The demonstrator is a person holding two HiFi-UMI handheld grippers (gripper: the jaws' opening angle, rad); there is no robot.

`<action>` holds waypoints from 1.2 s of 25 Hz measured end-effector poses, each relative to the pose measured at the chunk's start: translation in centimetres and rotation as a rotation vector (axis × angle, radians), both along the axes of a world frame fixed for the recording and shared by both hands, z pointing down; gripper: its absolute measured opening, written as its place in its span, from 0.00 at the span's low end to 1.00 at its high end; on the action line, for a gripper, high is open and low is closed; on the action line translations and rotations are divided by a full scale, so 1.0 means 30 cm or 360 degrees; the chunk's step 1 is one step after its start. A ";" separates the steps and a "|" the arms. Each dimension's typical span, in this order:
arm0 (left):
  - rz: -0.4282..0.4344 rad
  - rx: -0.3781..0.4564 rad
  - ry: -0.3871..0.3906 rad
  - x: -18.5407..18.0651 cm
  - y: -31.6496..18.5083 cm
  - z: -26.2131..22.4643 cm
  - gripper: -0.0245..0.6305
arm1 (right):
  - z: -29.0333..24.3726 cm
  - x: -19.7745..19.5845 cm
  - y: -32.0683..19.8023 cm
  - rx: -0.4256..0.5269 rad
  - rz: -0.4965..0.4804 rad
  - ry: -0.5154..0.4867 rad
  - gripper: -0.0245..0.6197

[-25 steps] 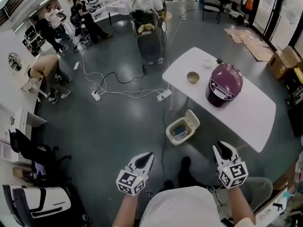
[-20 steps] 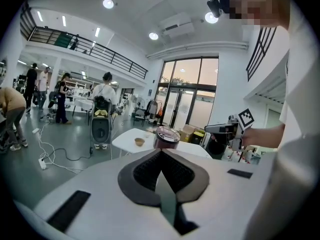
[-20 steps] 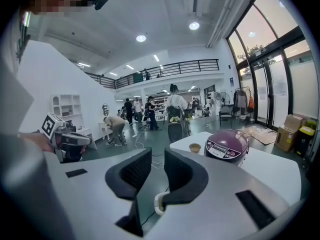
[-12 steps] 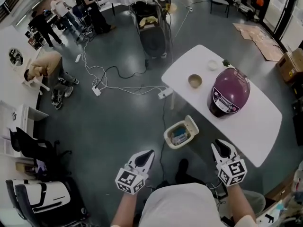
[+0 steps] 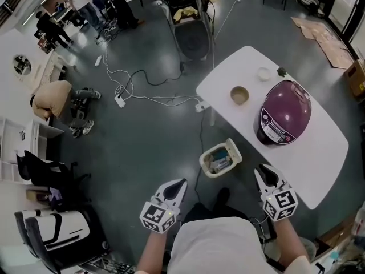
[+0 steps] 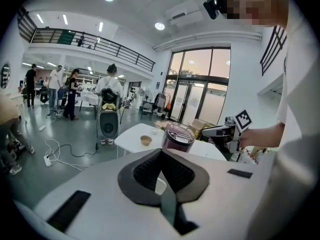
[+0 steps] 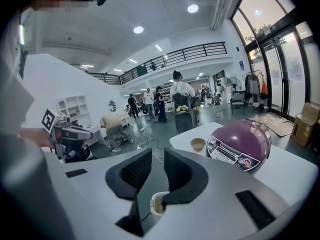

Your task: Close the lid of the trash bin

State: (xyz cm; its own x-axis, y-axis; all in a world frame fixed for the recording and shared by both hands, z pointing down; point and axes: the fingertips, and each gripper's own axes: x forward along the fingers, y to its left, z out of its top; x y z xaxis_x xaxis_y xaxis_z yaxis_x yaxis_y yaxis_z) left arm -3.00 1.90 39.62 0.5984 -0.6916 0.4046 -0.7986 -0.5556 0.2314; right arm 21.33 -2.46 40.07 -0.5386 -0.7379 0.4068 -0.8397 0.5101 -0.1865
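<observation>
A small cream trash bin (image 5: 215, 160) stands on the grey floor beside the table, its lid (image 5: 233, 149) tipped up and open toward the table, with rubbish visible inside. My left gripper (image 5: 179, 183) hovers below and left of the bin, jaws touching at the tips with nothing between them. My right gripper (image 5: 264, 169) hovers to the bin's right with a narrow gap between its jaws, holding nothing. In the right gripper view the bin (image 7: 156, 203) shows low between the jaws of the right gripper (image 7: 157, 154). The left gripper (image 6: 161, 151) points toward the table.
A white table (image 5: 319, 153) carries a purple rice cooker (image 5: 285, 114), a bowl (image 5: 239, 95) and a small cup (image 5: 263, 73). Cables (image 5: 154, 99) and a power strip (image 5: 199, 106) lie on the floor. A grey cart (image 5: 191, 33) and several people are farther off.
Both grippers keep almost the same pose. The head view has shifted, so the bin and table sit slightly lower and nearer in the picture. The lid stays open.
</observation>
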 end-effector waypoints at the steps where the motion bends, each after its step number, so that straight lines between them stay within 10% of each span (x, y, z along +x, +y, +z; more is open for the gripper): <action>1: 0.0001 -0.0008 -0.0006 0.002 -0.013 0.008 0.06 | 0.013 -0.002 -0.013 -0.0009 -0.0004 -0.0002 0.18; 30: 0.0452 -0.0160 -0.0077 -0.072 -0.443 0.514 0.06 | 0.527 -0.135 -0.313 -0.0315 0.0243 0.0196 0.18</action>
